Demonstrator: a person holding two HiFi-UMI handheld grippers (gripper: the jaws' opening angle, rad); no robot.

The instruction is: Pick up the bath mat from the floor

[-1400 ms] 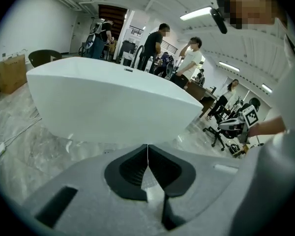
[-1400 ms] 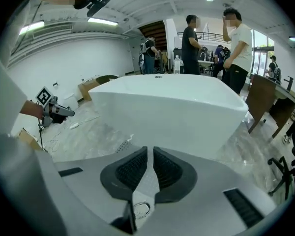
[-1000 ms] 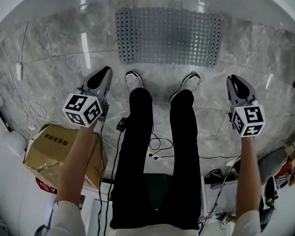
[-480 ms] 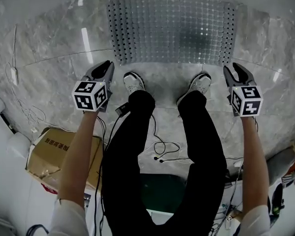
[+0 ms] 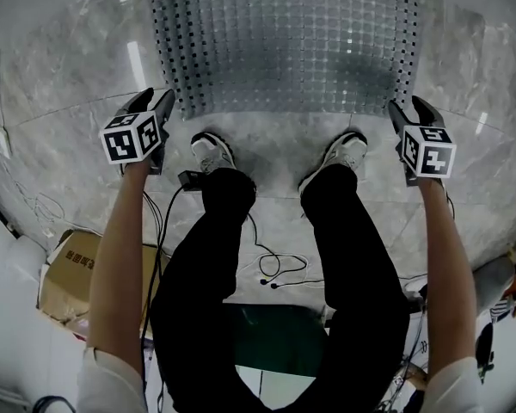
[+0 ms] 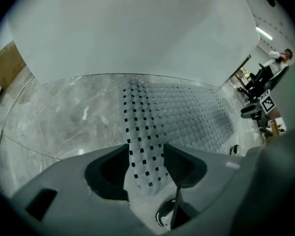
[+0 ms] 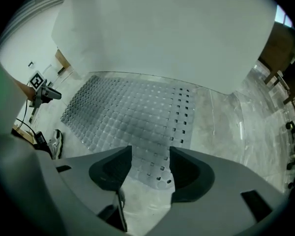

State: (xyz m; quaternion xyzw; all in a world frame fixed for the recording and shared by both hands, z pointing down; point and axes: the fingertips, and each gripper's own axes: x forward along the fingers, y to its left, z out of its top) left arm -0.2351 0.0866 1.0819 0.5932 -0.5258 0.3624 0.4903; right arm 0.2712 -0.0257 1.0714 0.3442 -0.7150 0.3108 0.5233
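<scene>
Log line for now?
phase: reach | bath mat: flat on floor | left gripper: jaws just opening, empty, over its left near corner | right gripper: likewise, right near corner

Glossy marble floor [image 5: 60, 84], translucent perforated plastic bath mat [image 5: 292, 41]

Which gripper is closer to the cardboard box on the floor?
Left. The left gripper is at the bath mat corner on the cardboard box side; the right gripper is at the other corner.

The bath mat [image 5: 284, 41] is seen from overhead at 12 o'clock, and closely in both gripper views.
</scene>
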